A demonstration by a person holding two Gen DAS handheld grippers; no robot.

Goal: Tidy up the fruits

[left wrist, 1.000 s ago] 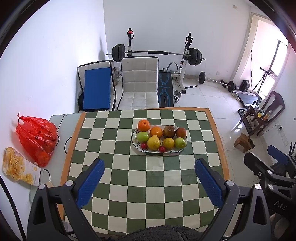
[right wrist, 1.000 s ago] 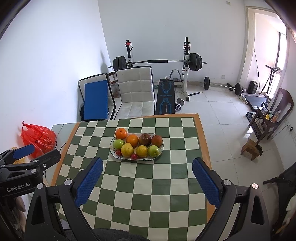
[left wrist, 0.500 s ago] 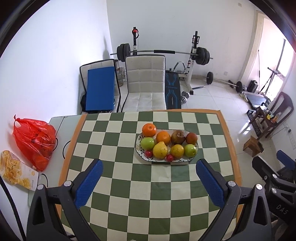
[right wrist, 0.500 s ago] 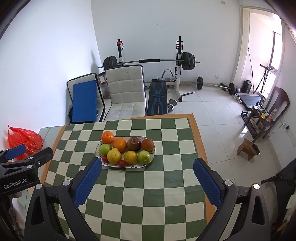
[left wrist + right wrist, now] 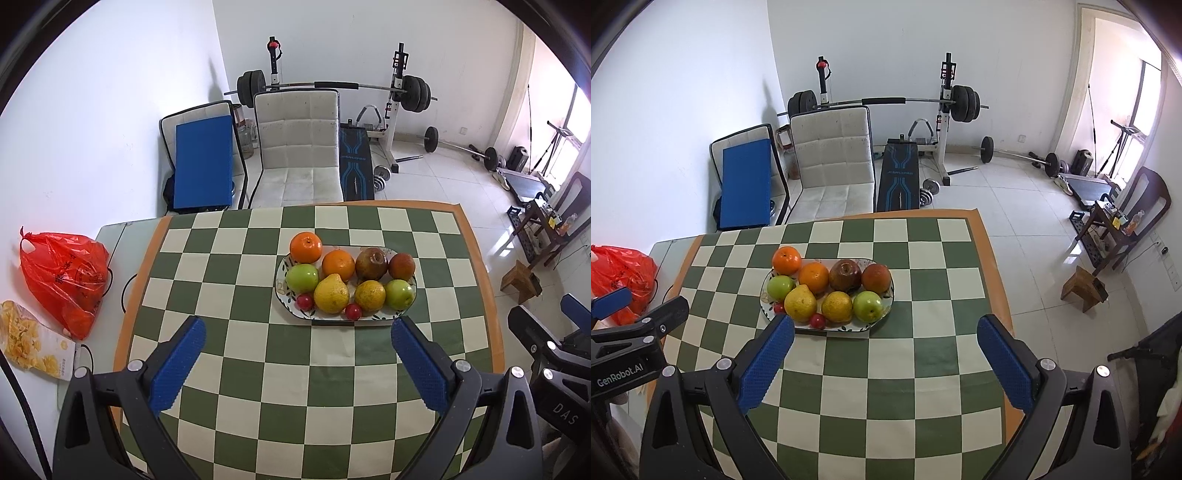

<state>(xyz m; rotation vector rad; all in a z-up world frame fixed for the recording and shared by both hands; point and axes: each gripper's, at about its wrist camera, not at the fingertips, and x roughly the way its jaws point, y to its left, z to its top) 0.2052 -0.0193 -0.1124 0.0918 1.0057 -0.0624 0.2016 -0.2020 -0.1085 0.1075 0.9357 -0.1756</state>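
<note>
Both grippers, left and right, hover spread wide and empty before the plate of fruit mid-table; the round, firm, rollable pieces probably want gripping across their middles.

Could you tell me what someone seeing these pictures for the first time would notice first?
Most likely the plate piled with bright fruit, oranges, green apples and a yellow pear, in the middle of the green-and-cream checkered table. Next, the open blue-padded left claw and right claw hanging over the near side of the table. A barbell rack stands against the far wall.
</note>
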